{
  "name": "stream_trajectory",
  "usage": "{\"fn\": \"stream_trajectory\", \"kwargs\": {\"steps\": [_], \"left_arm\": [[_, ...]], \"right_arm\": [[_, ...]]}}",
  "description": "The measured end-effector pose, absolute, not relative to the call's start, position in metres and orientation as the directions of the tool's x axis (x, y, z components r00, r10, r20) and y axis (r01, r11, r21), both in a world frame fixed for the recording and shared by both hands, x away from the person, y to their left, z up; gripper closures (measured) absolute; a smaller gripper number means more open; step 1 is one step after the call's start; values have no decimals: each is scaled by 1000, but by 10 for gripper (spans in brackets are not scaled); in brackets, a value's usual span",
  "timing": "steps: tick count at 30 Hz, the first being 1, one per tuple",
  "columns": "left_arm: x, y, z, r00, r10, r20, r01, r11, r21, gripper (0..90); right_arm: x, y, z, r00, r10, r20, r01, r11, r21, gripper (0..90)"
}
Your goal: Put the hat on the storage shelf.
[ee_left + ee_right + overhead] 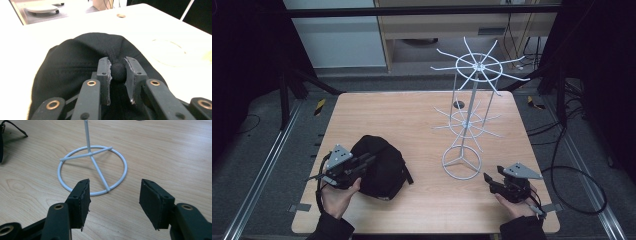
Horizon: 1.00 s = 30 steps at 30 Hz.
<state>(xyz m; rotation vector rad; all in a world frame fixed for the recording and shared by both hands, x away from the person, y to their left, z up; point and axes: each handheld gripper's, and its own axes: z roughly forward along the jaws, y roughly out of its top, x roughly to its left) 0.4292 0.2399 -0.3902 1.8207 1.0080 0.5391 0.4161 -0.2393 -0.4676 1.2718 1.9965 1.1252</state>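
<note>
A black cap lies on the wooden table at the front left. My left gripper rests on its crown; in the left gripper view the cap fills the foreground and the left gripper is shut on the cap's top button. A white wire rack with two tiers of radiating hooks stands right of centre on a ring base. My right gripper sits open just right of that base. In the right gripper view the right gripper frames bare wood in front of the ring base.
A small dark hole marks the table's far middle. Cables trail on the floor to the right, and metal rails run along both sides. The cap's strap shows at the upper left of the right gripper view.
</note>
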Motion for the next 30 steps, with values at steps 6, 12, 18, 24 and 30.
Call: {"fn": "stream_trajectory", "kwargs": {"steps": [6, 12, 18, 24, 30], "left_arm": [[425, 241, -381, 571, 819, -63, 382, -197, 903, 743], [418, 242, -366, 586, 807, -65, 337, -170, 926, 743], [412, 245, -347, 602, 796, -66, 284, -136, 949, 743], [408, 248, -328, 610, 790, -57, 233, -111, 966, 743], [407, 246, -297, 629, 777, -44, 166, -78, 983, 743]], "right_arm": [[416, -240, -468, -425, 905, 10, 478, 215, 852, 419], [417, -240, -469, -425, 905, 4, 476, 220, 851, 418], [417, -241, -469, -421, 907, 1, 472, 218, 855, 415], [417, -240, -469, -418, 908, -2, 464, 216, 859, 409], [418, -241, -470, -418, 908, -10, 459, 220, 861, 403]]}}
